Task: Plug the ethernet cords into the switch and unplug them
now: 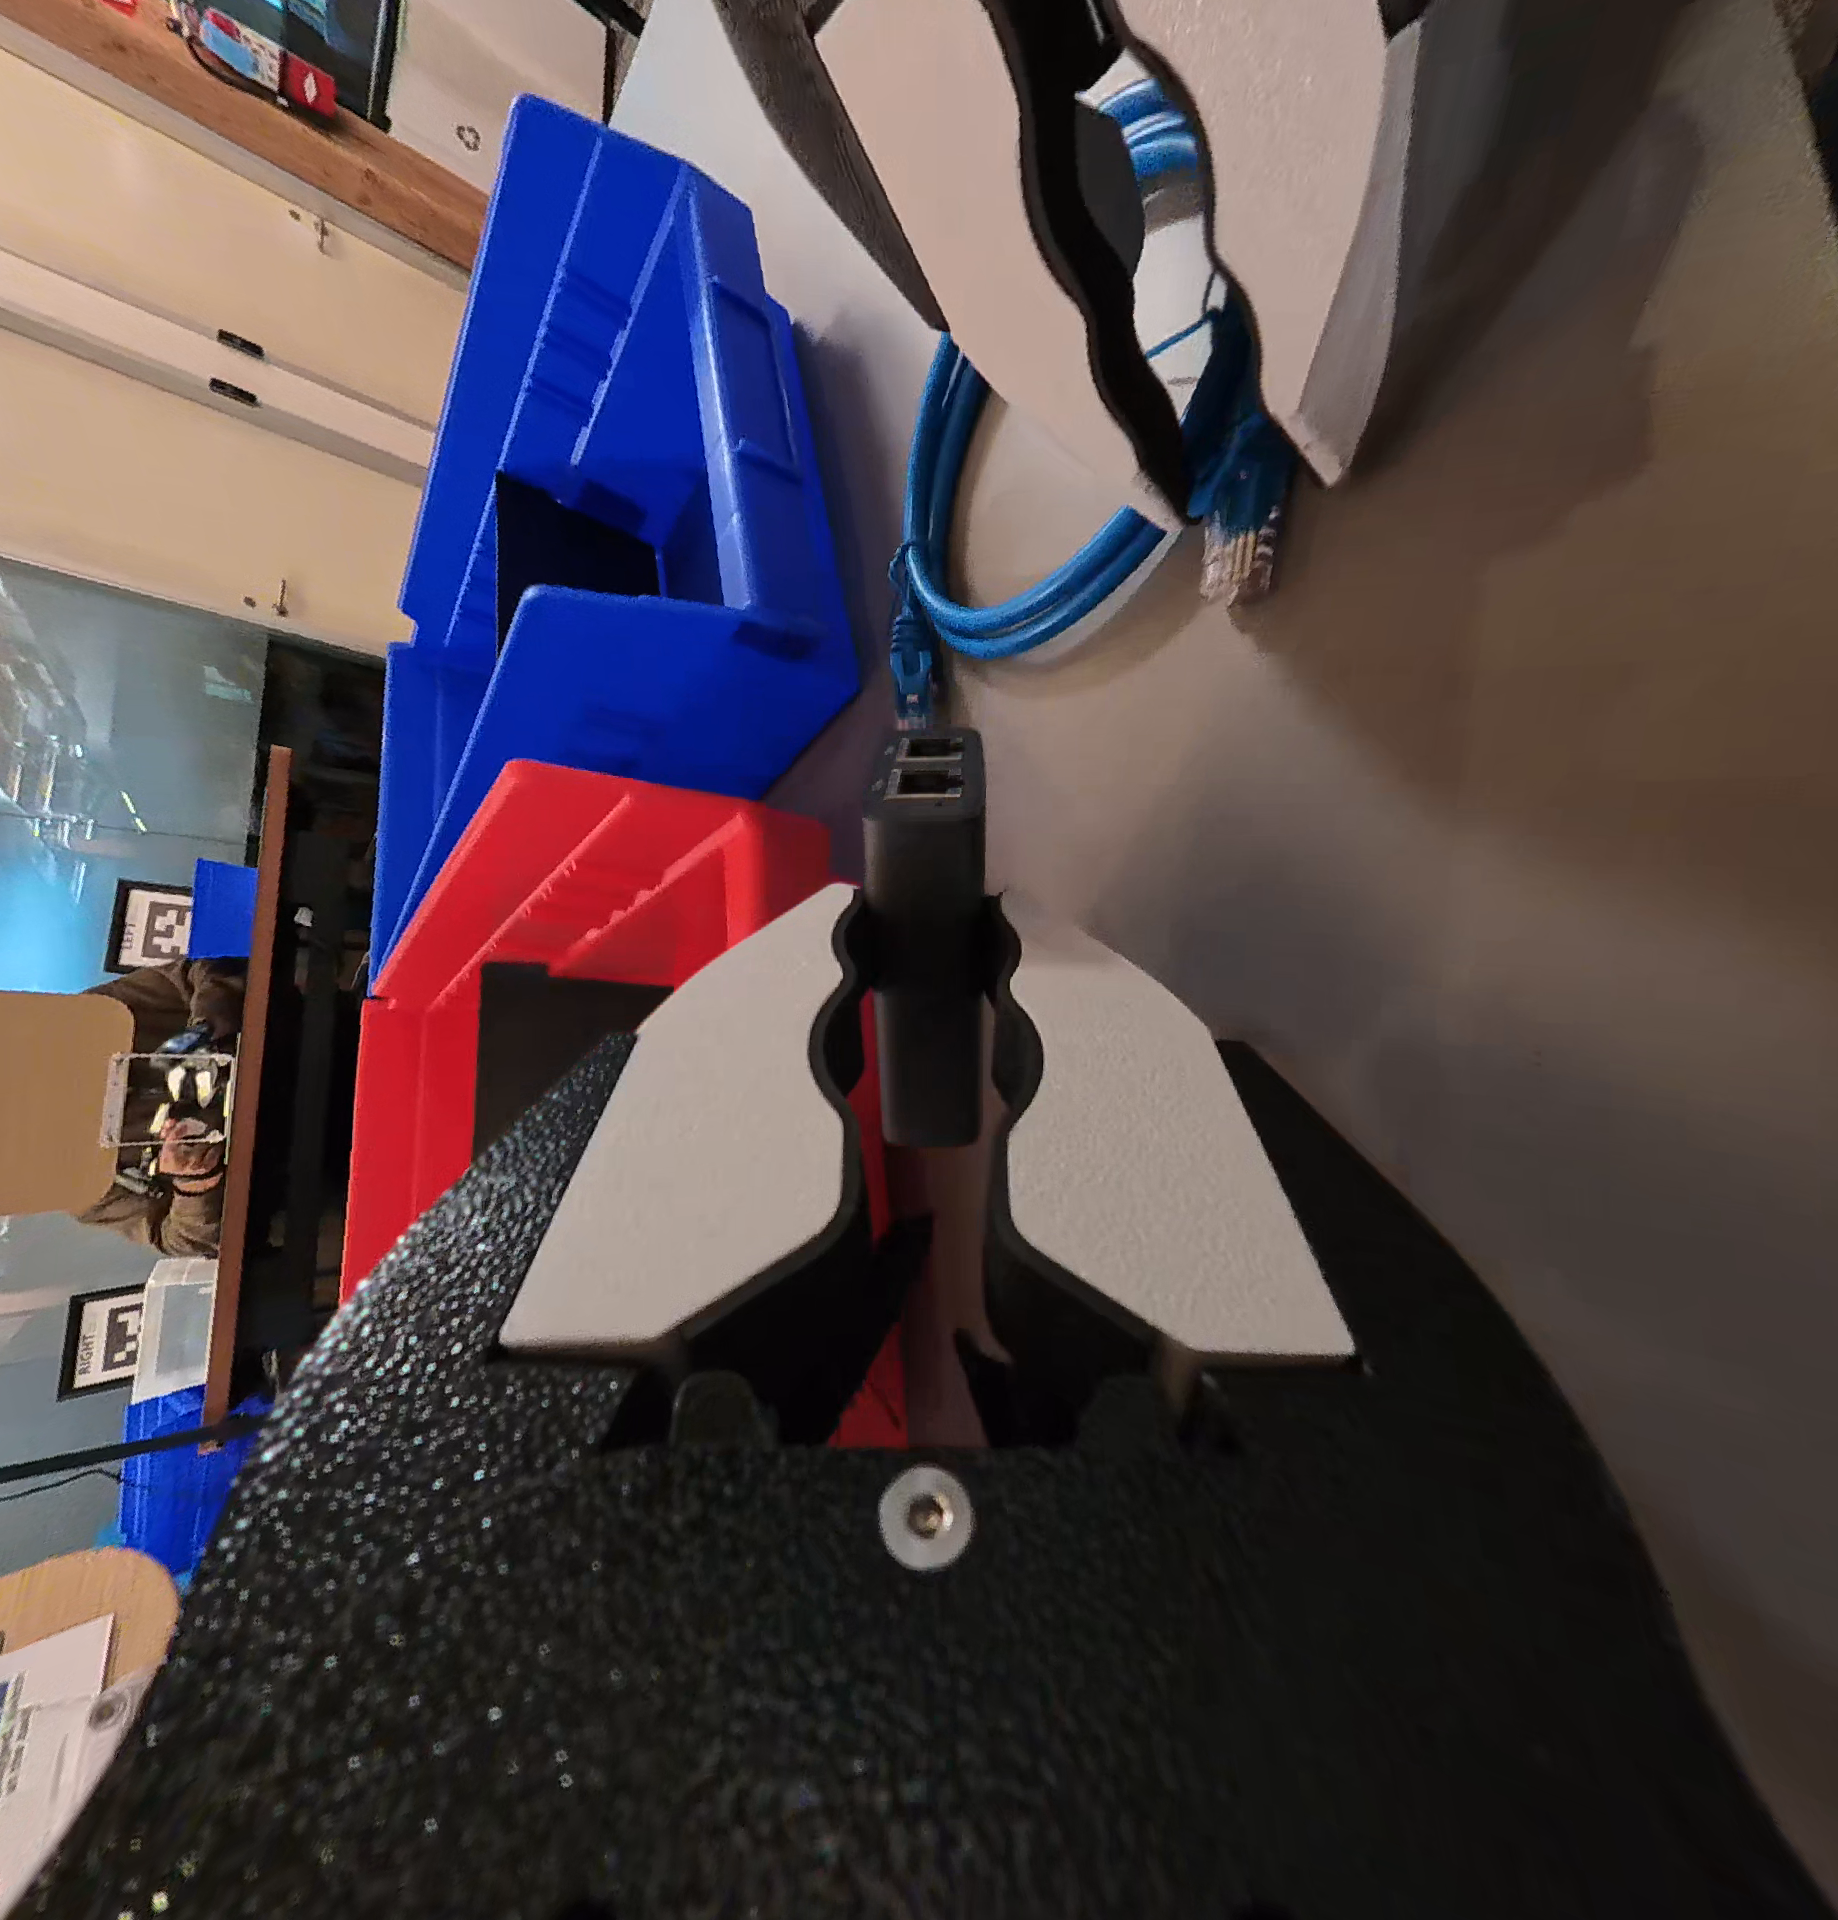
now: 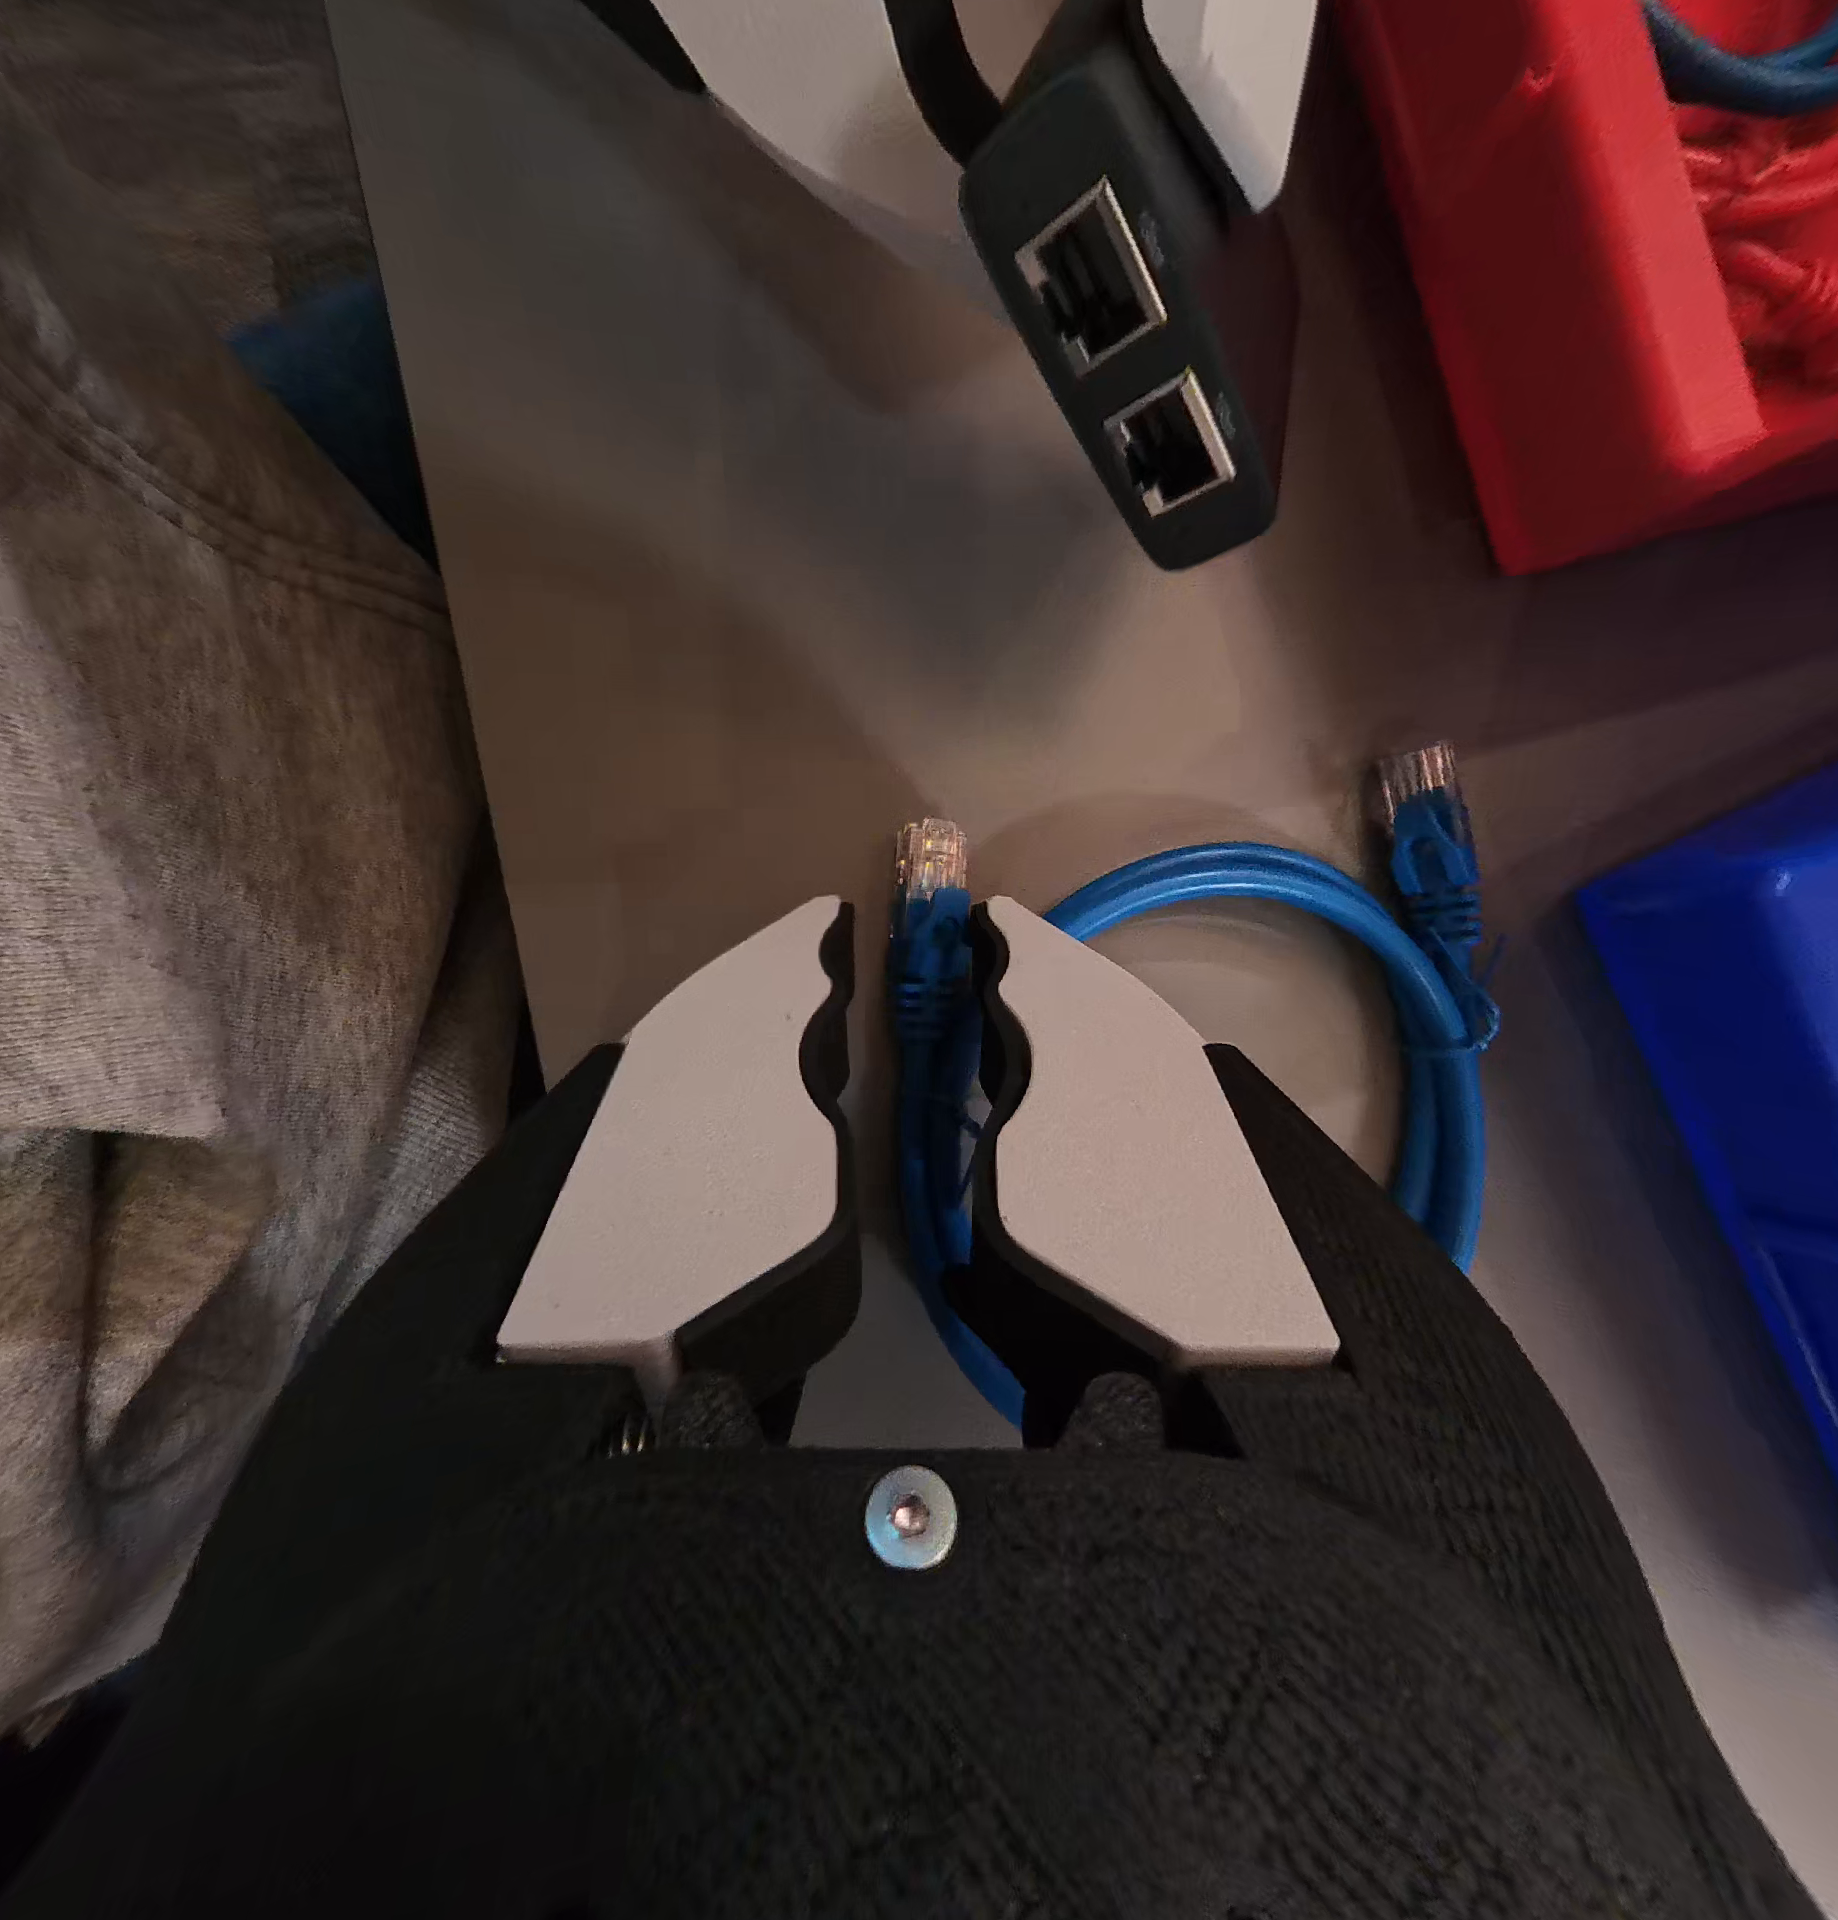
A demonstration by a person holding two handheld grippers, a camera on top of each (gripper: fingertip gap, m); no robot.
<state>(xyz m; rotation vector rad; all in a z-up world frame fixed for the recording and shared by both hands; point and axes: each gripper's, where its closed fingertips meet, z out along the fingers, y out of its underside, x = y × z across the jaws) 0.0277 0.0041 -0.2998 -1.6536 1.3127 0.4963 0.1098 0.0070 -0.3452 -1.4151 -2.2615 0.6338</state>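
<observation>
Right wrist view: fingers straddle plug, left-side gap.

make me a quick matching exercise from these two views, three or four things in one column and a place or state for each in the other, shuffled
Things:
1. black switch
2. plug of the blue ethernet cord
3. the cord's other plug
4. red bin

Places or states:
a. lying free on the table, beside the coil
b. between the right gripper fingers
c. clamped in the left gripper, both ports empty
d. standing beside the switch

Pairs: 1-c, 2-b, 3-a, 4-d
</observation>
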